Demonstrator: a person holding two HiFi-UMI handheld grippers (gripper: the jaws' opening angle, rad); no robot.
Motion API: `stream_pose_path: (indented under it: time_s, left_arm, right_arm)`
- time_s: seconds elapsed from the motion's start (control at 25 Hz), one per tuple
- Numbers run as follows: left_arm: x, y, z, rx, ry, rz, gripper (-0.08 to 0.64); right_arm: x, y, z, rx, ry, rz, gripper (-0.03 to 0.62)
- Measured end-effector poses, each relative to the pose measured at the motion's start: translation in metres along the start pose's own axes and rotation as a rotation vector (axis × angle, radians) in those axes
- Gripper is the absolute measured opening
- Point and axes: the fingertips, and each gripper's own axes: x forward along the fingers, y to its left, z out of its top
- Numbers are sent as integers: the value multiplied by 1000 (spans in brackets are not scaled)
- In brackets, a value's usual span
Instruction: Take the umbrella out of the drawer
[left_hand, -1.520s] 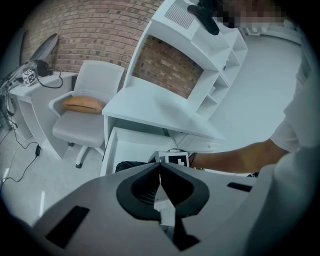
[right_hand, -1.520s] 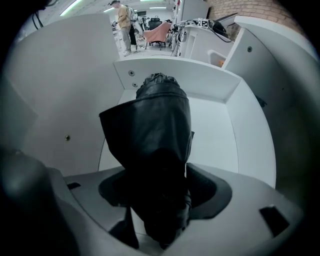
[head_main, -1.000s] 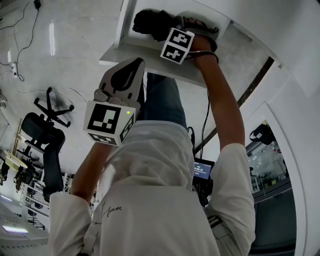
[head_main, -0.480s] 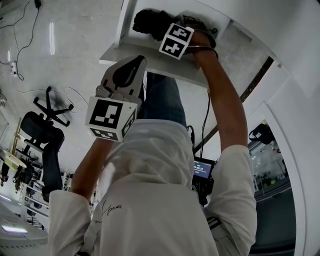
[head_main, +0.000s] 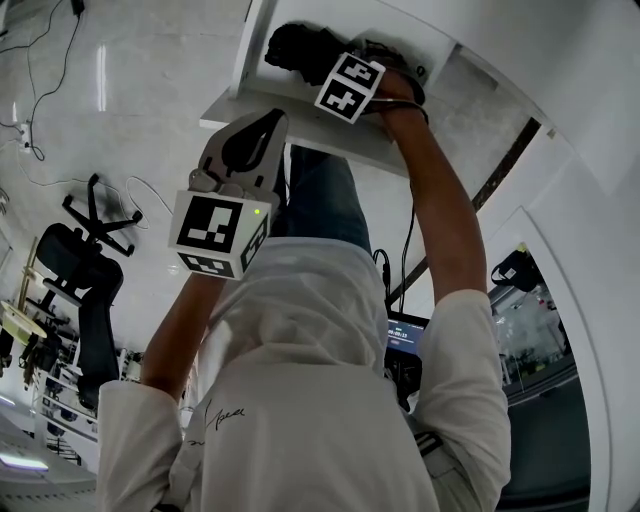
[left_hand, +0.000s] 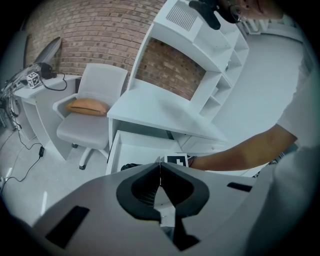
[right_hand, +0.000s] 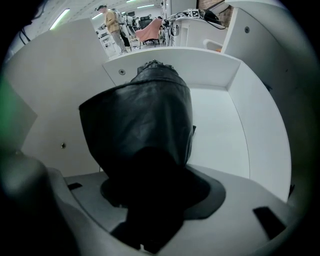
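Umbrella (right_hand: 145, 125): in drawer (right_hand: 220, 135), between right gripper (right_hand: 150, 197) jaws.
Right jaws: wide, just closing around it.
Left gripper (left_hand: 160, 170): clenched, empty.

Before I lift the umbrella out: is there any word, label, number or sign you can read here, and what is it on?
Nothing reads clearly.
Script print on the white shirt: too small to read.
Digits on the small screen: blurred, unreadable.
Left marker cube and right marker cube: black-and-white square patterns only, no letters.
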Motion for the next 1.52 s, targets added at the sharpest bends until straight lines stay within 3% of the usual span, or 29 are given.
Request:
stream_pose_path:
  time_s: [0.72,1.52]
  left_arm:
    - [-7,6,6,-22,-20,17,17]
    - [-18,16,12,-20,-51,38,17]
  right_arm:
    - [-19,8,7,104,-33,35,235]
    - [-44,16,15,143,-78,24,236]
